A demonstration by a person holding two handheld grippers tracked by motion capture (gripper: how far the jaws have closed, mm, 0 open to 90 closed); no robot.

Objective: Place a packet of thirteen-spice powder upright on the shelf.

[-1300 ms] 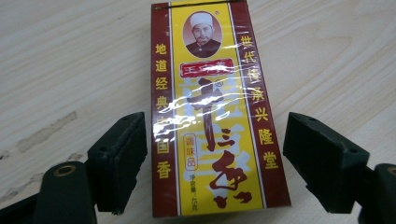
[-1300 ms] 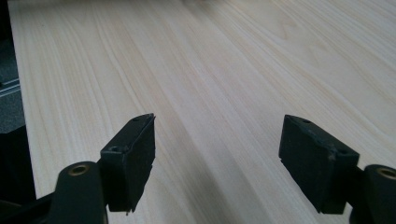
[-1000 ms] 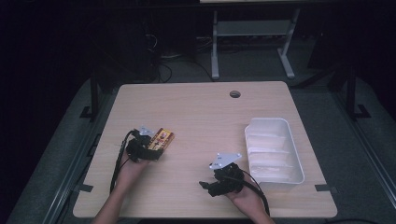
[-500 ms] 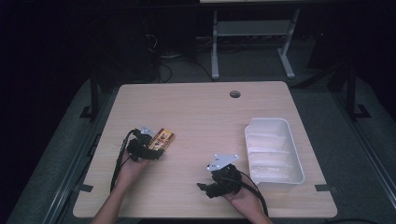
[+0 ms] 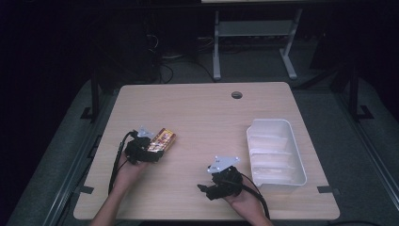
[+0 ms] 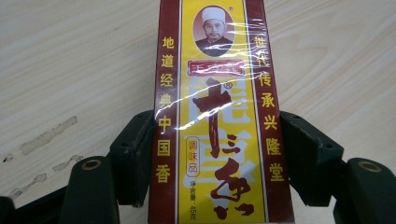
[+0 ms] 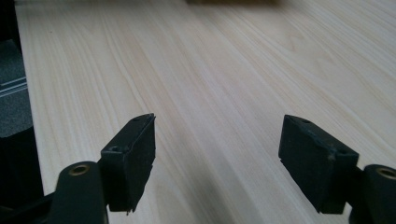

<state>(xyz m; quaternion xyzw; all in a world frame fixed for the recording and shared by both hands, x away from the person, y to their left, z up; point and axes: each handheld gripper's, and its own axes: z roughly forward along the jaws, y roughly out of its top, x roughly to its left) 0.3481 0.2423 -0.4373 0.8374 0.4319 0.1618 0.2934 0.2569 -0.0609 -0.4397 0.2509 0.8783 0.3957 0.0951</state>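
Note:
A long yellow and red seasoning box (image 5: 163, 139) lies on the wooden table (image 5: 211, 117) at the left. In the left gripper view the box (image 6: 219, 93) runs up between the two black pads (image 6: 137, 149), and both press on its long sides. My left gripper (image 5: 153, 149) is shut on the box's near end, which still rests on the table. My right gripper (image 5: 205, 189) sits near the front edge at the middle. In the right gripper view its jaws (image 7: 217, 158) stand wide apart over bare wood with nothing between them.
A white plastic tray (image 5: 277, 123) stands at the right side of the table. A round cable hole (image 5: 236, 94) sits near the far edge. Dark floor and a metal stand's legs (image 5: 254, 52) lie beyond the table.

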